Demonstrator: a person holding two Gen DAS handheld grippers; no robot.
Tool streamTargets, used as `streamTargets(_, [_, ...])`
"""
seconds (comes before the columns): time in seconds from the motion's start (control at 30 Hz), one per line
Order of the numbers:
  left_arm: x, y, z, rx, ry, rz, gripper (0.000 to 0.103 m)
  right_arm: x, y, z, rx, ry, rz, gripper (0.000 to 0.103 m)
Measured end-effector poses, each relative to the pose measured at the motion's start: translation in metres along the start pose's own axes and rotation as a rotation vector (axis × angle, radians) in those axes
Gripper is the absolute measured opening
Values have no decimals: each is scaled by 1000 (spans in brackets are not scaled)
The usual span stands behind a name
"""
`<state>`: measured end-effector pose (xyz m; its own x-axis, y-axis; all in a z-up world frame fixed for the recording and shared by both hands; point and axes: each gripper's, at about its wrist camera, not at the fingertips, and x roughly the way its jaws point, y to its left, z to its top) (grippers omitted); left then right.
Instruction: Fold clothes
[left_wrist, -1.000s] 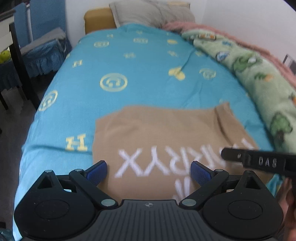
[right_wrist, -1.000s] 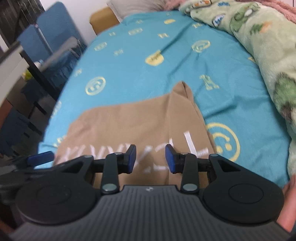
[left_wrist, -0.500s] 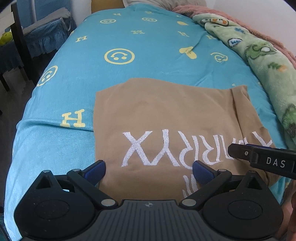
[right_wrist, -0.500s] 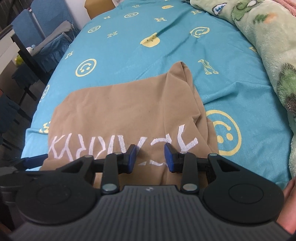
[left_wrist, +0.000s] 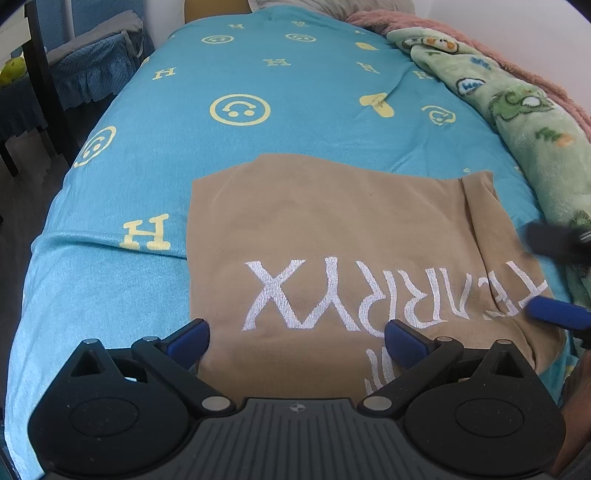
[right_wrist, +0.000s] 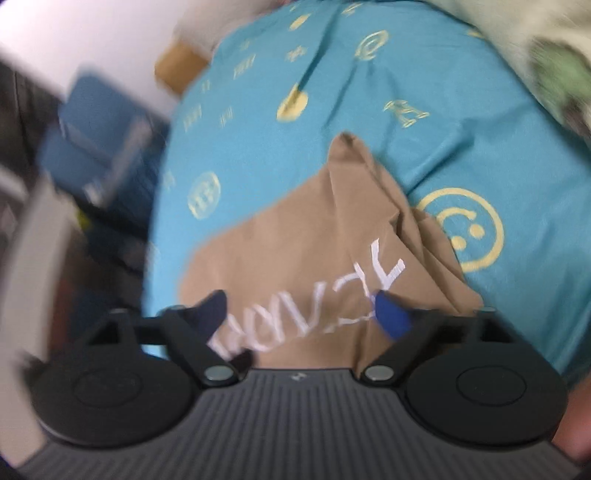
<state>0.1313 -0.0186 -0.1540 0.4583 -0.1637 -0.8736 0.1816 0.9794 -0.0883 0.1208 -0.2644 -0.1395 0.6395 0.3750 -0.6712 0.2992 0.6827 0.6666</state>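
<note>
I see one tan garment (left_wrist: 332, 229) with white lettering, spread flat on the blue bedspread (left_wrist: 258, 129) near the bed's near end, its right side doubled over in a narrow fold. Its nearest hem is hidden behind my left gripper (left_wrist: 297, 341), and the lettering is cut off there too, so I cannot read the whole word. The left gripper hangs just above the cloth with its two blue pads spread wide, nothing pinched between them. The right gripper (right_wrist: 300, 312) sits over the garment's folded right part; its jaws have just been opening and now stand wide, the cloth lying loose under them — released, not gripped. That view is badly smeared, so creases and edges there are hard to make out. In the left view I catch two of the right gripper's fingers (left_wrist: 557, 314) at the frame's right edge, one blurred. Along the bed's right side lies one green fleece blanket (left_wrist: 524, 122) with a pink one (left_wrist: 461, 29) behind it — both cut off.
</note>
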Motion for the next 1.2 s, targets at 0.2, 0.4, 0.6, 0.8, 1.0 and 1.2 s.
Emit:
streamTargets(0.2, [0,3,2,-42,9,-14,102,-14,-20,-18,283,92,162,89])
streamTargets(0.4, [3,15,4,-111,31,-18,100,17,-28,-50,462,235,156,91])
streamTargets(0.6, [3,25,6,-168,41,-50,100,26,-45,-52,601,146,94,91])
streamTargets(0.8, [0,27,6,-178,40,-56,101,35,-52,-50,640,49,104,91])
streamTargets(1.0, [-21,45,10,-287,-1,-135,99,37,-55,-46,599,3,42,47])
streamTargets(1.2, [-52,63,16,-500,26,-379,99,24,-55,-43,532,-36,69,30])
